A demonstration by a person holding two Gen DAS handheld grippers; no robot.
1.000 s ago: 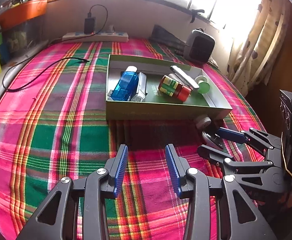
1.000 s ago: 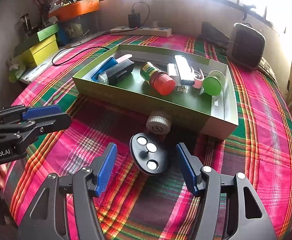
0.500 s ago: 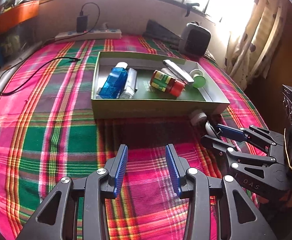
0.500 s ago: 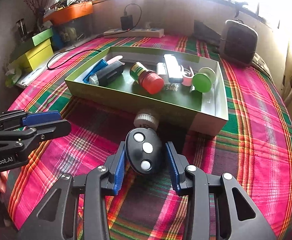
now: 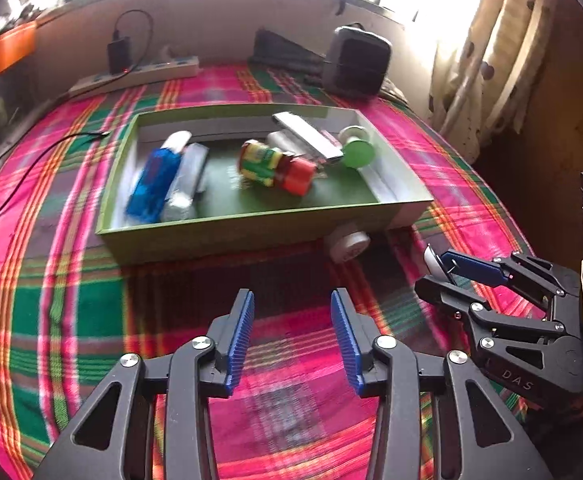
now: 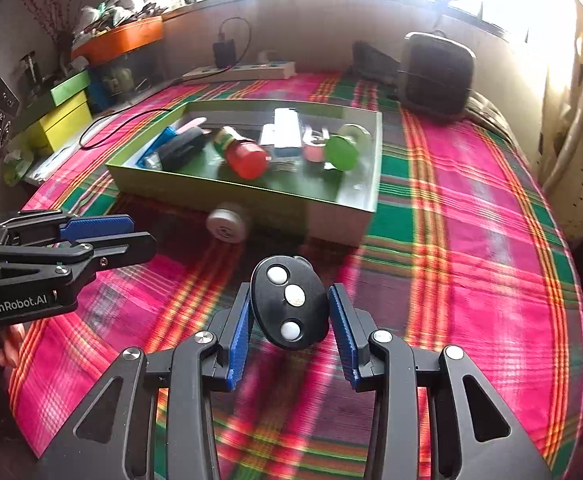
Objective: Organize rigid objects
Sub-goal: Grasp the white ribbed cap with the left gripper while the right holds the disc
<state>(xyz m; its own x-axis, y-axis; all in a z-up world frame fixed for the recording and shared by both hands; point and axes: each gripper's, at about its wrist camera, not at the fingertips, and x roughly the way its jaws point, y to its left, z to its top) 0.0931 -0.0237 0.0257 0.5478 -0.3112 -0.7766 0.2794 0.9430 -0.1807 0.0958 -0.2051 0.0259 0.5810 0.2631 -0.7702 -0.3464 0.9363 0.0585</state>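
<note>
Remote fob (image 6: 290,302) sits between the two blue pads of the right claw (image 6: 290,320), pinched across its short width and apparently lifted off the plaid cloth (image 6: 471,240), in front of the green box (image 6: 251,196). It is a black oval shell with three pale round buttons in a row down its face. It looks like hard moulded plastic: stiff, light, and probably glossy, so likely to be slick. The curved edges give the flat pads only narrow contact, and my guess is that it could pivot or squirt forward if squeezed too near one end. The best hold is where it is now, across the widest part of the oval at about the middle button, with the ribbed pads bearing on the rim rather than the buttons.

The left claw (image 5: 291,338) hangs over the cloth with its jaws parted and nothing between them.

A white wheel-like cap (image 6: 227,226) lies on the cloth against the box's near wall, not yet put away; it looks rigid and round, so it may roll. Inside the box lie a red-lidded jar (image 6: 241,152), a green-topped item (image 6: 341,152) and a blue case (image 5: 153,184).
</note>
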